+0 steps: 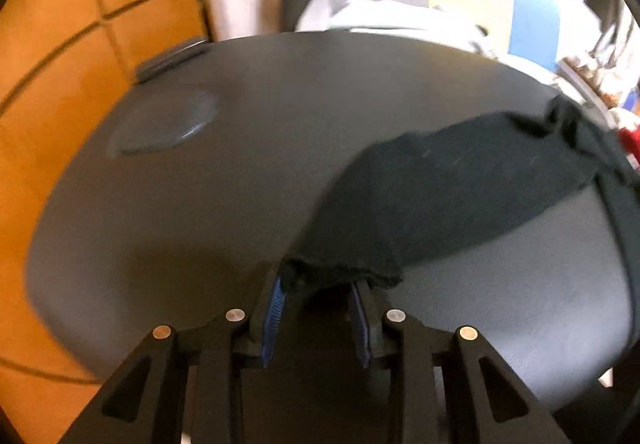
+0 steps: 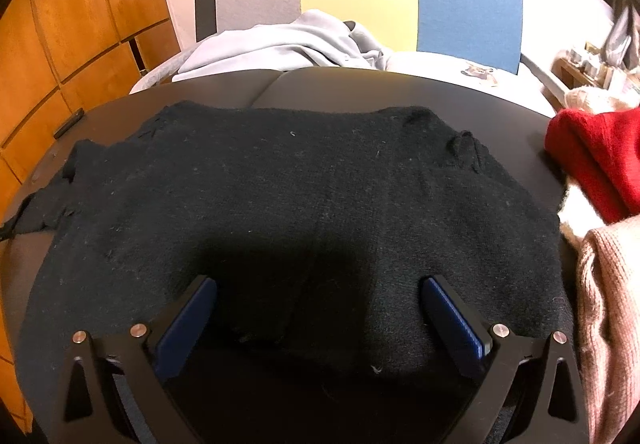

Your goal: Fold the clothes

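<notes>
The black knitted sweater (image 2: 304,204) lies spread flat on the dark table (image 2: 400,88), its fuzzy fabric speckled with pale lint. In the right wrist view it fills the middle, with a sleeve trailing toward 9 o'clock and a small bunched fold near 2 o'clock. In the left wrist view its sleeve (image 1: 440,196) stretches from 6 o'clock toward 3 o'clock, the cuff end lifted.

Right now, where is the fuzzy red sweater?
In the right wrist view, the fuzzy red knit sweater sits at the table's right edge, just right of the black knit sweater and above the pink ribbed knit.
</notes>
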The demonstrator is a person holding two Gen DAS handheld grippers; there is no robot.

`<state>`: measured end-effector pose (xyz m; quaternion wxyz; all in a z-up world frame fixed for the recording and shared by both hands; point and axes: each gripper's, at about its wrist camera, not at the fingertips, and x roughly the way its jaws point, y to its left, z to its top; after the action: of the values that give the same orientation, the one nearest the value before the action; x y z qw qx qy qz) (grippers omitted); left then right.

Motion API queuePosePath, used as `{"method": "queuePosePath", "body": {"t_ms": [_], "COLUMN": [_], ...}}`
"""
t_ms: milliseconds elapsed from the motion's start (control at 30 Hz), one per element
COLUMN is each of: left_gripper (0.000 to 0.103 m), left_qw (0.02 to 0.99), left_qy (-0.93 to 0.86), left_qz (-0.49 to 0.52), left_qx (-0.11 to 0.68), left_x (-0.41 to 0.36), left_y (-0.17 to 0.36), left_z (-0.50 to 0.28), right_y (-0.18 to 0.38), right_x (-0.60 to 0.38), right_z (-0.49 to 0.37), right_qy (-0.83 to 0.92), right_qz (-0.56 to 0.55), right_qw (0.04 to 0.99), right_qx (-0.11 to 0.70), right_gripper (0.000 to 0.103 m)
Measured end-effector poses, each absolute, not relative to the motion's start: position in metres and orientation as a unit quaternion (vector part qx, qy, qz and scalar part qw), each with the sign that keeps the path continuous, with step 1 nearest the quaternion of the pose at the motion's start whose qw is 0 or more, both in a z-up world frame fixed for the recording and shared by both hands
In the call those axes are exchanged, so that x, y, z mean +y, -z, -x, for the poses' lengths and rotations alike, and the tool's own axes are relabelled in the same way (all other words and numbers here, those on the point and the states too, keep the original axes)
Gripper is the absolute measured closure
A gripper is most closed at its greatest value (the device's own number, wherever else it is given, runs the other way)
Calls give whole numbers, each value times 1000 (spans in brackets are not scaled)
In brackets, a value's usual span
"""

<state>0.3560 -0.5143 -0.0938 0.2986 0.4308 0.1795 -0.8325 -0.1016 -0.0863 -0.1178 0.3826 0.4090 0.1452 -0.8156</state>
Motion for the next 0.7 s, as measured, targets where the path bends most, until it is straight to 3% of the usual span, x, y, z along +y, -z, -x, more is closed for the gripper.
{"method": "queuePosePath", "body": {"t_ms": [100, 233, 500, 700], "left_gripper": [71, 75, 66, 48], "left_qw": [340, 387, 365, 405], "left_qy": [817, 759, 746, 730], "left_qz": [-304, -236, -184, -179], "left_qx": [352, 467, 526, 521], "left_x": [-574, -608, -576, -571], "left_y": [87, 110, 127, 123], "left_z": [-380, -424, -447, -424], "right_y": [118, 117, 117, 117], "right_x": [-86, -84, -82, -80], "right_z": [102, 102, 106, 105], "right_qy": [816, 817, 817, 817], "right_qz": [-410, -410, -411, -409], "right_qw": [380, 379, 380, 381], "right_qx": [145, 145, 141, 140], "right_gripper": [0, 0, 0, 0]}}
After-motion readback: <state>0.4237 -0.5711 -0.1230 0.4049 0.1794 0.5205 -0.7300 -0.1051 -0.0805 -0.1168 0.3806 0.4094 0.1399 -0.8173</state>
